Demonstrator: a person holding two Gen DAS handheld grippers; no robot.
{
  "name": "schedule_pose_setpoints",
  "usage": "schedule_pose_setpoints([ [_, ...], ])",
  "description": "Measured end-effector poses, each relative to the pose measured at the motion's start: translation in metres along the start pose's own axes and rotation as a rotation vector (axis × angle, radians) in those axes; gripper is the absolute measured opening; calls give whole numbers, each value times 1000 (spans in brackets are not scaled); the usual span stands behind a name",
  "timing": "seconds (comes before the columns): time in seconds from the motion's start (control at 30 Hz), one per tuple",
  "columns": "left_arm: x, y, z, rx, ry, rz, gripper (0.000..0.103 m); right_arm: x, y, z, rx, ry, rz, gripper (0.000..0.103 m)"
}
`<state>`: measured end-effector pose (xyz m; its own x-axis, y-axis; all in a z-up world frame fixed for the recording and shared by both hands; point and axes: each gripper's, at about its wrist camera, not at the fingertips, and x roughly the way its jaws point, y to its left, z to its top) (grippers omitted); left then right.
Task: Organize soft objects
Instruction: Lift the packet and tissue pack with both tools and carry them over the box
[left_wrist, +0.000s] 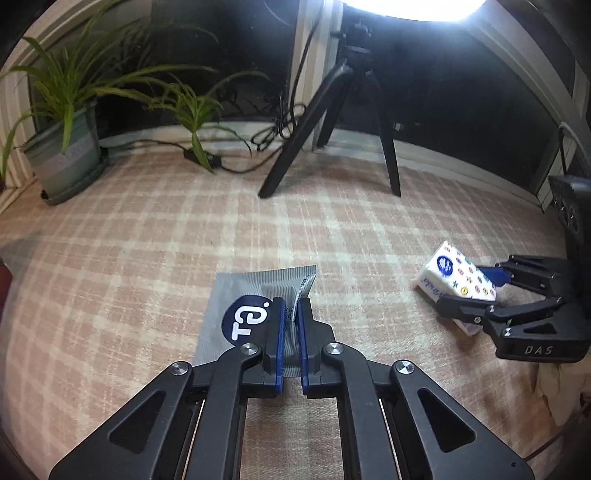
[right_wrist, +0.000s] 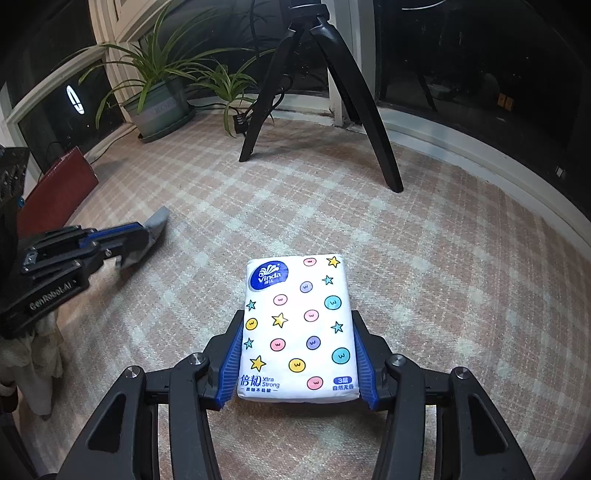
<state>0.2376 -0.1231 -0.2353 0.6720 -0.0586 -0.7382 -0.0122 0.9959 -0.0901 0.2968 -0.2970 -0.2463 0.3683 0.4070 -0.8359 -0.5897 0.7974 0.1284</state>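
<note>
Now, left gripper: clamped on grey pouch, lower centre, on checked cloth.
Right gripper: pads pressing both sides of tissue pack, lower centre.

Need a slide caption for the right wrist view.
Right gripper clamps a tissue pack over the checked cloth.

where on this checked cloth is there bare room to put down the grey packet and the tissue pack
The widest bare patch of checked cloth lies between the tissue pack and the tripod legs, stretching right to the window sill. Another lies between the grey packet and the plant pot. It is crowded near the tripod feet and cables, and between the two tools.
</note>
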Motion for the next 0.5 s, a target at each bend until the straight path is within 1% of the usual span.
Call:
schedule_pose_setpoints([
  [0.1, -7, 3, 4, -16, -7, -22, 4, 0, 0, 0, 1, -1, -1, 48],
  [0.23, -15, 8, 7, -21, -32, -10, 3, -1, 1, 1, 1, -6, -2, 48],
  [0.5, -28, 30, 15, -107, -71, -14, 3, -3, 4, 1, -3, -9, 1, 48],
])
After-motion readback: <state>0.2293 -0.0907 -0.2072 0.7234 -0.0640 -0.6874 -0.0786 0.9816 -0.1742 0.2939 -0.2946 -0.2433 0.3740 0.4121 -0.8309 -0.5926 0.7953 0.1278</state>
